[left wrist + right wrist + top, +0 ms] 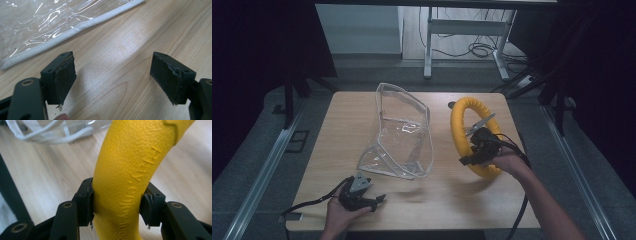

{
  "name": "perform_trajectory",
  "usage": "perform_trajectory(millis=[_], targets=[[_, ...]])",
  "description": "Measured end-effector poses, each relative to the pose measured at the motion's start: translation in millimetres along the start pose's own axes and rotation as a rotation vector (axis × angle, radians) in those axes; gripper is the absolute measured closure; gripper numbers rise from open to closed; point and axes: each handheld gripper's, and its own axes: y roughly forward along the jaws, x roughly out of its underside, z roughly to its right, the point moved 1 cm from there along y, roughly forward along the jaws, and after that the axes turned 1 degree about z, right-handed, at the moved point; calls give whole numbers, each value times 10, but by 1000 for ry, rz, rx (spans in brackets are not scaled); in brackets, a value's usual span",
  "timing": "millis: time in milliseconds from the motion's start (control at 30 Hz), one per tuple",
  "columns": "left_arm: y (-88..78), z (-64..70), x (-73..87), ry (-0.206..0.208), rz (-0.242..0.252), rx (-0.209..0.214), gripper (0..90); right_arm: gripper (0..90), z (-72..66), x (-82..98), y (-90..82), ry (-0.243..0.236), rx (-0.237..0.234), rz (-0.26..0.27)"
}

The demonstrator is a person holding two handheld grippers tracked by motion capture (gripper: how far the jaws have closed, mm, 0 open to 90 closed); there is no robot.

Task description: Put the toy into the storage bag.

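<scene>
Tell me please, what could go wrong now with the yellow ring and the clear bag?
1. The right gripper pinches the thick yellow ring at one spot only, so it may swing or slip.
2. The clear bag stands open unsupported; the left gripper waits open on the table, so the bag might tip.

The right gripper [117,206] has its jaws clamped on the yellow ring [130,170] above the wooden table [45,177].

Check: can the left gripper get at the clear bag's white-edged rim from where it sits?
Probably yes. The left gripper has open fingers over bare table, and the clear bag lies just ahead with its rim unobstructed.
</scene>
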Motion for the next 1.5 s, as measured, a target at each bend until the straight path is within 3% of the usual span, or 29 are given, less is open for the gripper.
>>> perform_trajectory(millis=[400, 800, 1500], targets=[[-10, -8, -2, 5, 3, -5, 204, 513, -19, -143, -224, -10, -2, 160], [1, -2, 1, 0, 4, -2, 204, 512, 6, -140, -391, 8, -18, 300], [6, -1, 2, 1, 0, -2, 204, 509, -25, -131, -493, 11, -46, 439]])
